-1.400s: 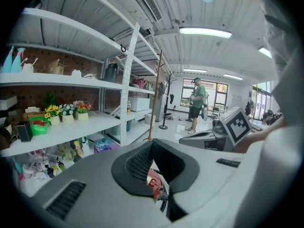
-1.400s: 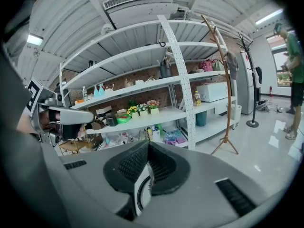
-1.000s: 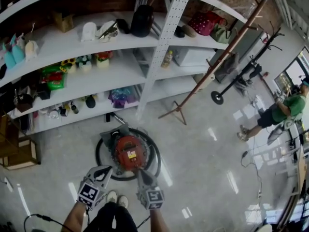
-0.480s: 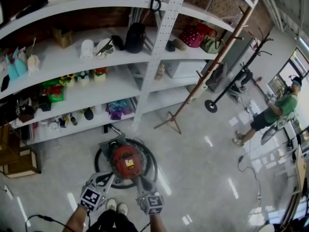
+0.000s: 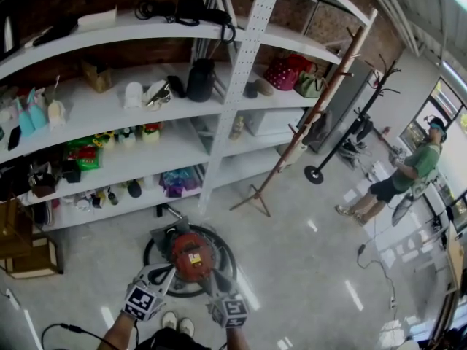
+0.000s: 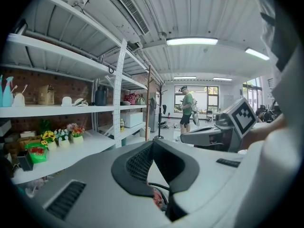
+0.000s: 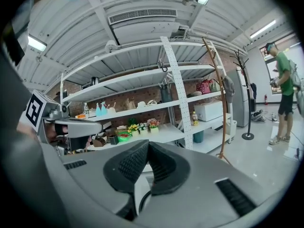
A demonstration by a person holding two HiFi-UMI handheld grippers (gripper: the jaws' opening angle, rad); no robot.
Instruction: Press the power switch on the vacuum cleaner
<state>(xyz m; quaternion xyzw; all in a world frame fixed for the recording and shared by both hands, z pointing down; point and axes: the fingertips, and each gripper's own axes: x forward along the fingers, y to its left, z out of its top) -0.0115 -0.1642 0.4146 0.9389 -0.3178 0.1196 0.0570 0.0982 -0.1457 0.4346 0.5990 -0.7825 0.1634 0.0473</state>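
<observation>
Vacuum cleaner (image 5: 191, 252) by shelves (image 5: 191, 127), left gripper (image 5: 165, 273), right gripper (image 5: 212, 276) near it, jaws closed

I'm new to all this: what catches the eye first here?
A round red vacuum cleaner sits on the glossy floor just ahead of the left gripper and right gripper, both shut and empty. Behind it stands long white shelving crowded with bags and trinkets; a person in a green shirt stands far right.
</observation>
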